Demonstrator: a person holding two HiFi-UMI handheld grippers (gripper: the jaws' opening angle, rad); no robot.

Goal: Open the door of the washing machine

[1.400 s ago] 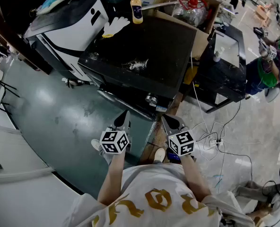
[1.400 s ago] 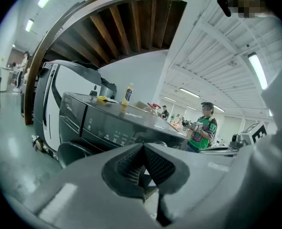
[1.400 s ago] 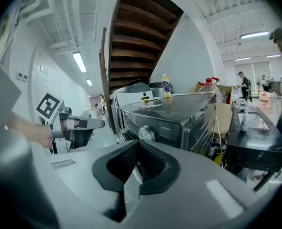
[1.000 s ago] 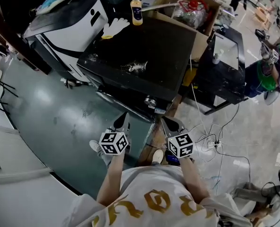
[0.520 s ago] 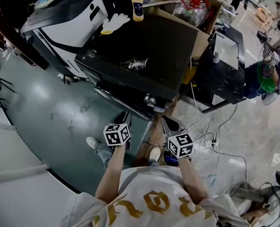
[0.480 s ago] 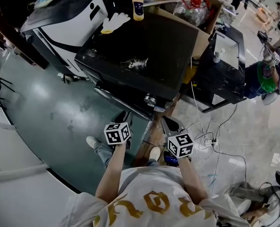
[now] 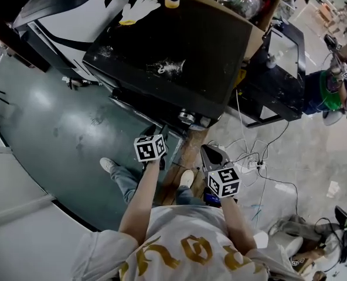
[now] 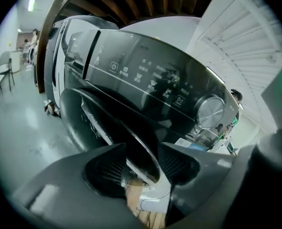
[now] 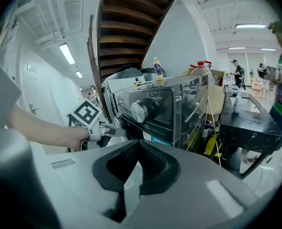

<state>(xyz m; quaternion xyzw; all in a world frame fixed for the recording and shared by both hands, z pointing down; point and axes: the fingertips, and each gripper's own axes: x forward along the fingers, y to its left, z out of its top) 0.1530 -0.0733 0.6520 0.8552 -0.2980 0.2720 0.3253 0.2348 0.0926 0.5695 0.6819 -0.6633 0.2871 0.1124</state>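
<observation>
Our left claw [image 8: 140,168] gapes around the door [image 8: 110,123] rim, lower centre; right claw [image 9: 138,162] sits closed, empty. Next we pinch and pull.

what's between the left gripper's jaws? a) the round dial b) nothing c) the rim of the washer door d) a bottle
c: the left gripper view shows the left gripper with its jaws apart and the dark curved rim of the washing machine door running between them.
</observation>
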